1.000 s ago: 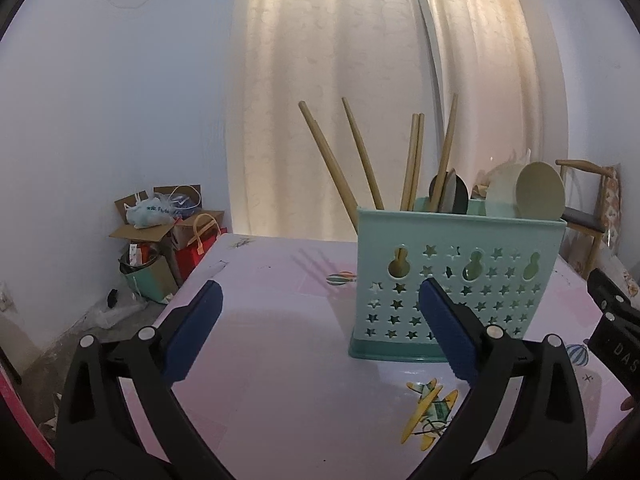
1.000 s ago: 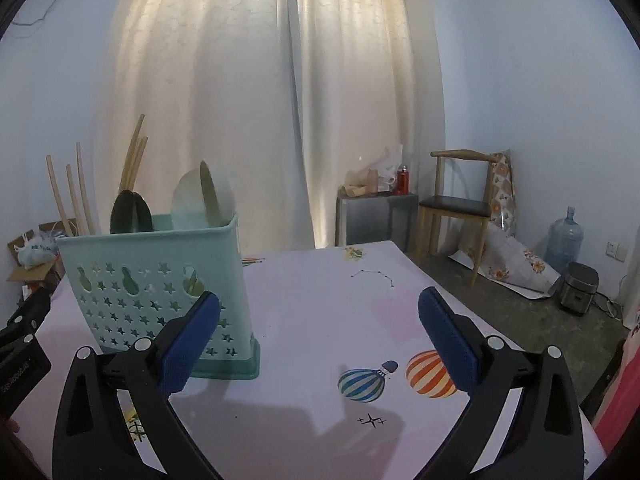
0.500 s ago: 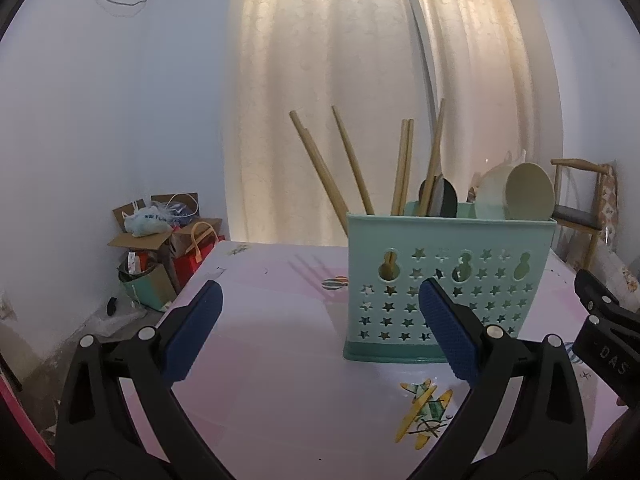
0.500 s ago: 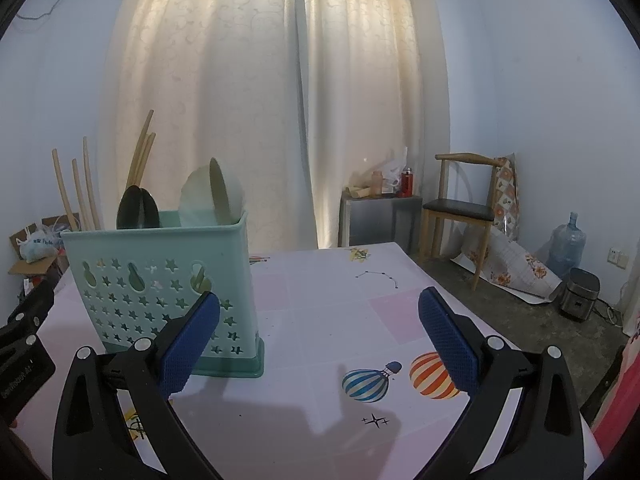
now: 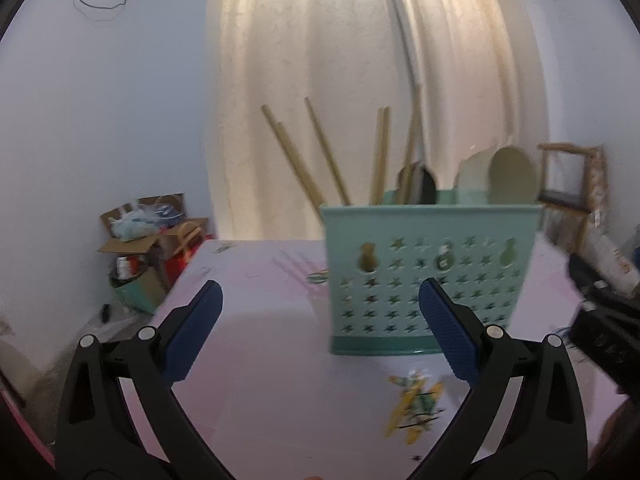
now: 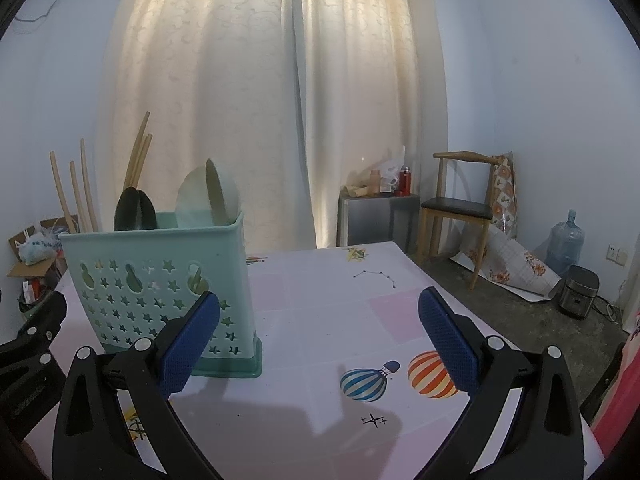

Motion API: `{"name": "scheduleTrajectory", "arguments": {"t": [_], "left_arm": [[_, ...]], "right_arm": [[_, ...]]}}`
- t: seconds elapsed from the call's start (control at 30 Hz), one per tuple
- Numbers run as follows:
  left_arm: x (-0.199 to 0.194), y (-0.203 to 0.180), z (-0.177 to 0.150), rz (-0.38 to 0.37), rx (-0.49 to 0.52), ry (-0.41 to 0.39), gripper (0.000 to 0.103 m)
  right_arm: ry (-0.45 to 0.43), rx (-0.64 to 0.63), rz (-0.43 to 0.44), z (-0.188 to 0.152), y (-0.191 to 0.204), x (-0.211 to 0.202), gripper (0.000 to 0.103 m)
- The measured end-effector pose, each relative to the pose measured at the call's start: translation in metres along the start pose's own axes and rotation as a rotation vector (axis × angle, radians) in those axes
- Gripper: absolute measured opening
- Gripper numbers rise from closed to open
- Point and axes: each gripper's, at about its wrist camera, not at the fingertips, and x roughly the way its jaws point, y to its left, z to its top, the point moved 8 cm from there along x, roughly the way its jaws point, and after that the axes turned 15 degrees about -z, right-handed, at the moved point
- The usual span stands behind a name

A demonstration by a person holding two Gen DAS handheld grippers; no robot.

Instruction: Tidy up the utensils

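A mint-green utensil basket (image 5: 430,276) (image 6: 160,284) with star cut-outs stands upright on the pink table (image 5: 272,344) (image 6: 320,296). Several wooden chopsticks (image 5: 296,160) (image 6: 76,188) lean in its left part, dark spoons (image 5: 420,184) (image 6: 134,210) stand in the middle, and pale ladles (image 5: 512,176) (image 6: 212,196) stand at its right. My left gripper (image 5: 320,322) is open and empty, in front of the basket and a little to its left. My right gripper (image 6: 320,330) is open and empty, with the basket behind its left finger.
Cardboard boxes and bags (image 5: 152,236) sit on the floor left of the table. A wooden chair (image 6: 460,208), a small cabinet (image 6: 376,220), a water jug (image 6: 566,244) and a cooker (image 6: 578,292) stand to the right. Curtains (image 6: 280,100) hang behind.
Both grippers drew back and rose slightly, so the basket sits a bit farther off and lower in view. The left view is blurred by motion. Both stayed open and empty.
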Motion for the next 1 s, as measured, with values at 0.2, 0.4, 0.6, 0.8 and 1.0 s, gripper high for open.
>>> {"name": "scheduleTrajectory", "arguments": {"t": [0.2, 0.4, 0.6, 0.8, 1.0], "left_arm": [[0.005, -0.003, 0.002, 0.032, 0.059, 0.019, 0.095], [-0.001, -0.008, 0.003, -0.032, 0.029, -0.019, 0.095], [-0.001, -0.006, 0.005, 0.047, 0.077, -0.018, 0.095], [0.01, -0.003, -0.002, -0.027, 0.035, 0.053, 0.095], [-0.001, -0.008, 0.008, 0.021, 0.109, -0.04, 0.095]], "right_arm": [[-0.001, -0.004, 0.003, 0.0, -0.003, 0.0, 0.097], [-0.002, -0.011, 0.015, 0.002, -0.005, 0.001, 0.097], [-0.003, -0.016, 0.014, 0.002, -0.005, 0.001, 0.097], [-0.003, -0.016, 0.016, 0.001, -0.006, 0.0, 0.097], [-0.004, -0.021, 0.017, 0.002, -0.007, 0.001, 0.097]]}}
